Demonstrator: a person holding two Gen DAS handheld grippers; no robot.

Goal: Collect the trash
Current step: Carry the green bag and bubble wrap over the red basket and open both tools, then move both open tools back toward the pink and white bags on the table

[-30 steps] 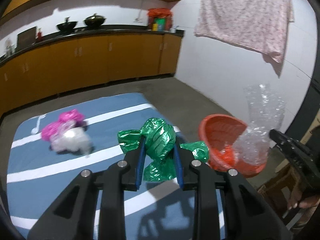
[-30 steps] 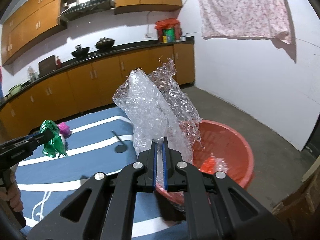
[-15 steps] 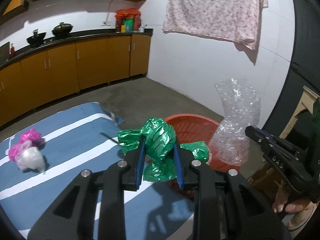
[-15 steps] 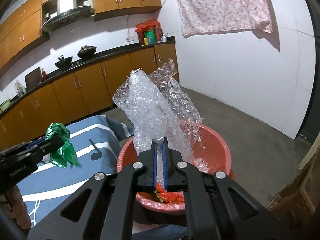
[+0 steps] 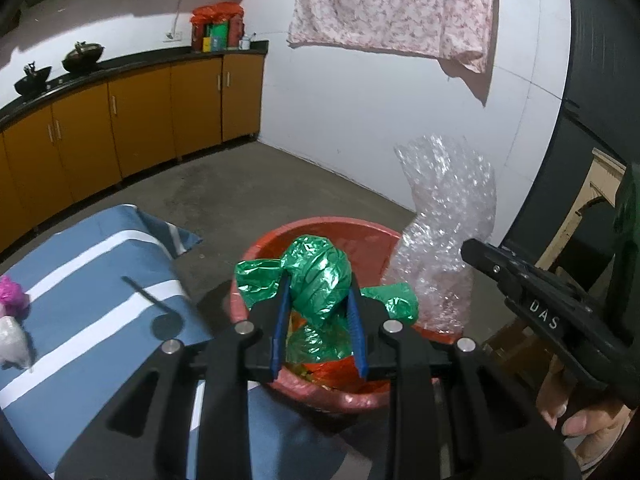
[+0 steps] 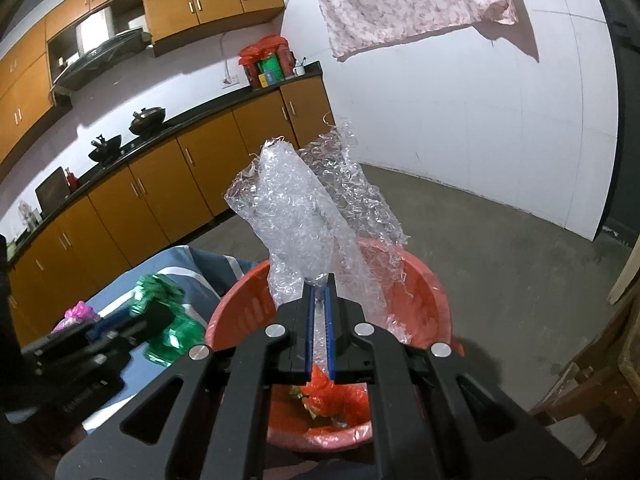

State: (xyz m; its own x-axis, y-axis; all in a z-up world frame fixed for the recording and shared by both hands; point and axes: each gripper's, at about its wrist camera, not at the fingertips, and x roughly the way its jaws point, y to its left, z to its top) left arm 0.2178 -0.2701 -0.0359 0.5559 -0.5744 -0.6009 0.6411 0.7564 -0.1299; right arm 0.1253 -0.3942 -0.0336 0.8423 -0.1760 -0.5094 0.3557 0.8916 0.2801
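Both tools now hang over the red basin (image 5: 372, 232), left tool (image 5: 318, 304) clenching green wrapper (image 5: 320, 276), right tool (image 6: 319, 300) clamping upright bubble wrap (image 6: 304, 216).

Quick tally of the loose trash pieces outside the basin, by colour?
Green: 1, crumpled green plastic in the left gripper
Clear: 1, bubble wrap in the right gripper
Pink: 1, pink bag
White: 1, white bag
Total: 4
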